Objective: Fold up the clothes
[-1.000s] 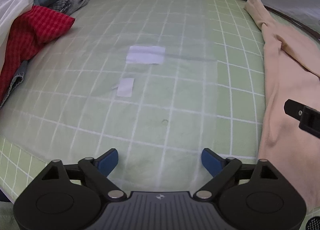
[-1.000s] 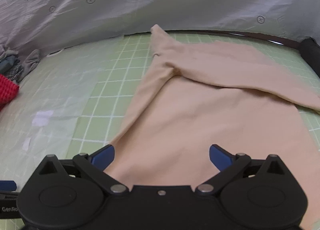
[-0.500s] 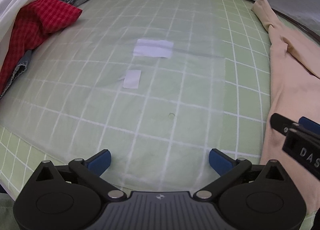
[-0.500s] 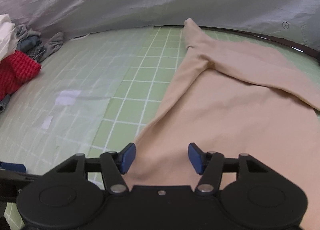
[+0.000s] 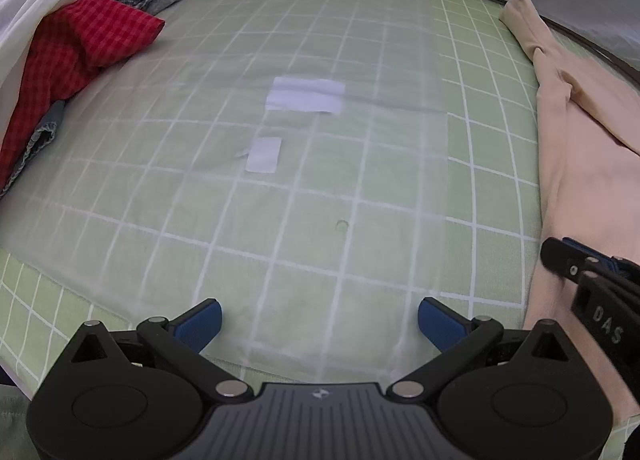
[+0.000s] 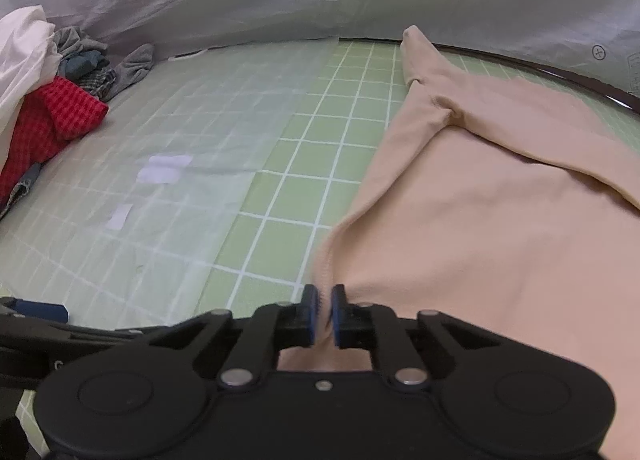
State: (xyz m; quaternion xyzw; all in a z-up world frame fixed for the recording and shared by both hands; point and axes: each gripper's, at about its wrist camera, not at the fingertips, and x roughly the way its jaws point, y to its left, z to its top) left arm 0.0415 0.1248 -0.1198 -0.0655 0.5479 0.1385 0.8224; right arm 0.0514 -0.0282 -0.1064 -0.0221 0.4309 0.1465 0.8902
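Right gripper (image 6: 323, 310) pinched near hem edge of beige garment (image 6: 500, 228), blue pads almost together on fabric. Garment lay spread on right side of green grid mat (image 6: 304, 164). Left gripper (image 5: 319, 320) hovered above mat, fingers wide apart, holding nothing. Clothes pile (image 5: 76, 48) sat far left.

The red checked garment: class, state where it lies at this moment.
The red checked garment lies at the far left of both views, on the green grid mat, beneath the white cloth and beside the grey clothes.
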